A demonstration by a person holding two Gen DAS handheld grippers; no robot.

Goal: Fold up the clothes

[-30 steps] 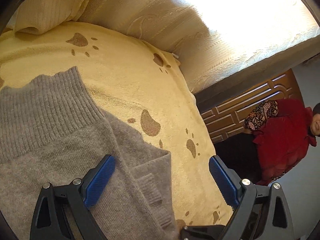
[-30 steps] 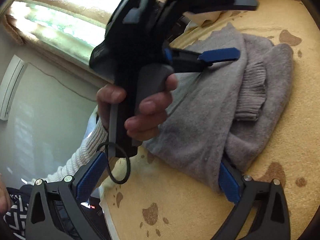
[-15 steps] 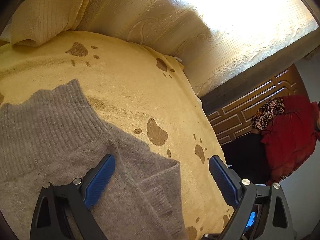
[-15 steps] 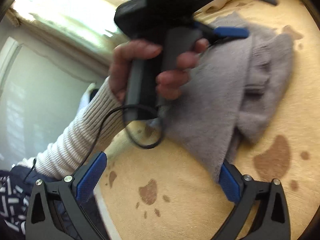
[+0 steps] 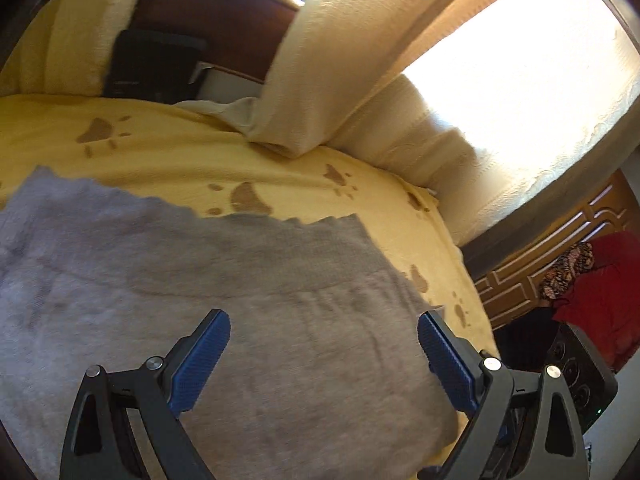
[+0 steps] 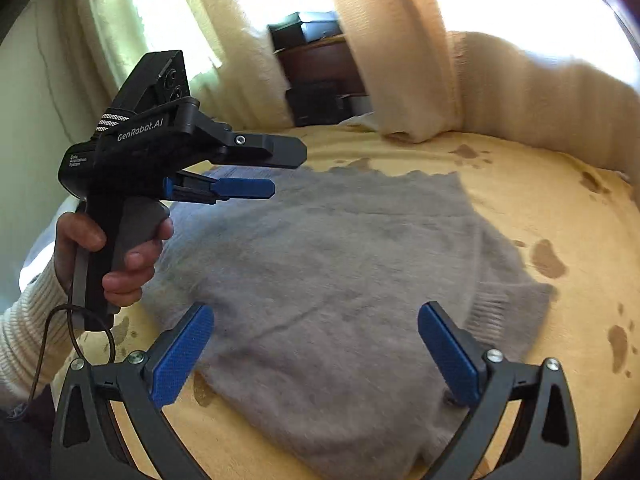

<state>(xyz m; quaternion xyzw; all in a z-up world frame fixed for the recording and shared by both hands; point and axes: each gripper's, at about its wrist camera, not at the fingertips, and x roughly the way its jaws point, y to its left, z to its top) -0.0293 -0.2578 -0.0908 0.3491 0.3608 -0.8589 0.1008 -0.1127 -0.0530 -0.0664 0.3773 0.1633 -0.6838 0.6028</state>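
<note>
A grey knitted sweater (image 6: pixel 340 280) lies spread flat on a bed covered by a yellow blanket (image 6: pixel 540 196) printed with brown paw marks. Taking the sweater as the landmark: its scalloped far edge points toward the cream curtains (image 6: pixel 400 40) and a dark wooden cabinet (image 6: pixel 320 64) beyond the bed, and a ribbed band shows at its near right corner in the right wrist view.

The left gripper (image 6: pixel 256 178) is held in a hand (image 6: pixel 116 256) with a white ribbed sleeve (image 6: pixel 24 332), above the sweater's far left corner and not touching the cloth. In the left wrist view its jaws stand wide apart with nothing between them, the sweater (image 5: pixel 240 300) lying below and filling most of that picture, though blur there makes the knit hard to read.

The right gripper (image 6: pixel 316 344) is at the sweater's near edge, jaws spread wide and empty, blue pads (image 6: pixel 180 356) on either side of the cloth's near middle. Whether its tips brush the fabric is probably not possible to tell from this angle.

Off the sweater's right side, past the bed's edge in the left wrist view, a person in a red garment (image 5: pixel 600 292) is in front of a carved wooden panel (image 5: pixel 532 268). A cream pillow (image 5: pixel 320 60) leans beyond the sweater's far edge.
</note>
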